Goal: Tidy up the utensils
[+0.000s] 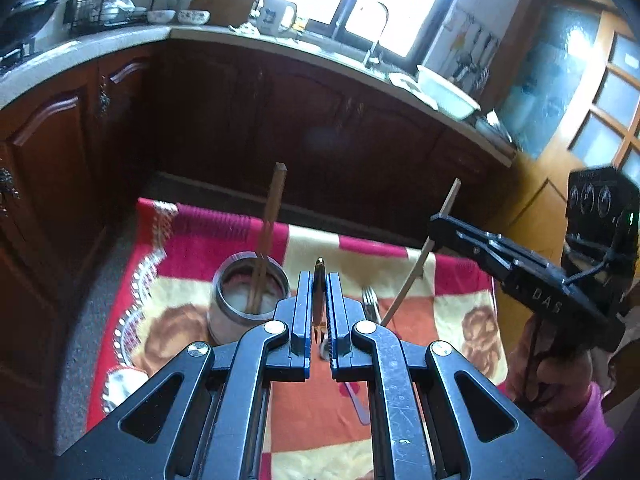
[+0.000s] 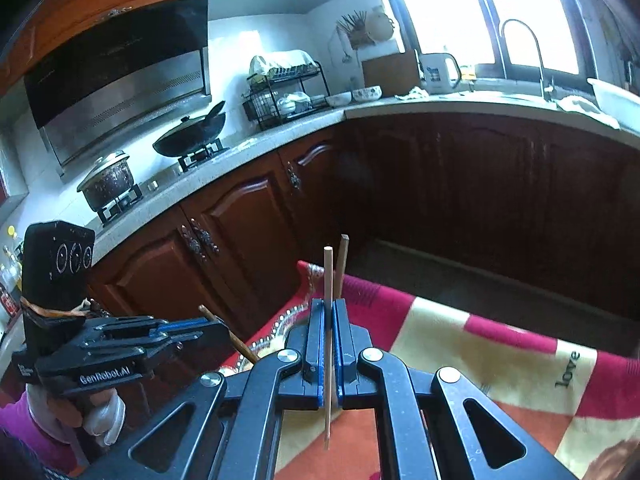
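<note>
My left gripper is shut on a slim dark brown utensil, seen end-on and held above the cloth. To its left a metal cup stands on the cloth with brown chopsticks upright in it. A fork lies just right of my pads. My right gripper is shut on a pale wooden chopstick held nearly upright. That right gripper and its chopstick show at the right of the left wrist view. The left gripper with its brown stick shows at the left of the right wrist view.
A red, cream and orange cloth covers the table. A cut-glass dish sits at its left edge. A grey flat handle lies under my left gripper. Dark wooden cabinets and a counter lie beyond. A gloved hand holds the left tool.
</note>
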`<state>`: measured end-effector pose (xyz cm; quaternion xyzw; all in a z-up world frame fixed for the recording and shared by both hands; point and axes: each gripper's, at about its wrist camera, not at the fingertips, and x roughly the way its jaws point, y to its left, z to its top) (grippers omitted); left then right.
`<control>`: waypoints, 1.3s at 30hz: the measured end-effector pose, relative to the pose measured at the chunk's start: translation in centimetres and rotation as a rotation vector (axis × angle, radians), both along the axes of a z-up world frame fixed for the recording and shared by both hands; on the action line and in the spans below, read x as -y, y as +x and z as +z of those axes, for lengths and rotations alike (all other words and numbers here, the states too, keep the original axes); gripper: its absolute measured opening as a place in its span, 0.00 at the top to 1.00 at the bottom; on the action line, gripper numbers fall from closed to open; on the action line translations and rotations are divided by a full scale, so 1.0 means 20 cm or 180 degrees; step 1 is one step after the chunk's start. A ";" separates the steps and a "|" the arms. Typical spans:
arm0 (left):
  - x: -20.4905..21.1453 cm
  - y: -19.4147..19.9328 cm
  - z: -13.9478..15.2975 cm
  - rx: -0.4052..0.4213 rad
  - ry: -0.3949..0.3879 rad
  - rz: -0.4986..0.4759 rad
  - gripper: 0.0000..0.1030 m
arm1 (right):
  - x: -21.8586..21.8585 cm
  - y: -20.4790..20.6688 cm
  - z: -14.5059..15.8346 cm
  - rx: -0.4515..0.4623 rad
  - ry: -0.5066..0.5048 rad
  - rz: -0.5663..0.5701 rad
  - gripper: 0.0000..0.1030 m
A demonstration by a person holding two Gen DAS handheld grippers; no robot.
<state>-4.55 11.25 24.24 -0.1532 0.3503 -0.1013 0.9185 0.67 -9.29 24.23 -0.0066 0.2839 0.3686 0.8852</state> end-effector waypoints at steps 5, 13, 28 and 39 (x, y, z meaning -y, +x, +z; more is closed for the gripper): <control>-0.13 0.03 0.10 0.0123 0.0020 0.0208 0.95 | -0.08 0.02 0.07 0.0126 0.0057 0.0014 0.97; -0.18 0.19 0.03 -0.0020 0.0213 0.0307 0.95 | -0.23 0.14 0.09 0.0271 0.0126 -0.0066 0.97; -0.07 0.46 -0.37 -0.0621 0.0436 0.0225 0.95 | -0.38 0.44 -0.31 -0.0314 0.0002 -0.0126 0.97; -0.07 0.56 -0.47 -0.0730 0.0382 0.0329 0.95 | -0.34 0.60 -0.51 -0.0995 0.0028 -0.0101 0.96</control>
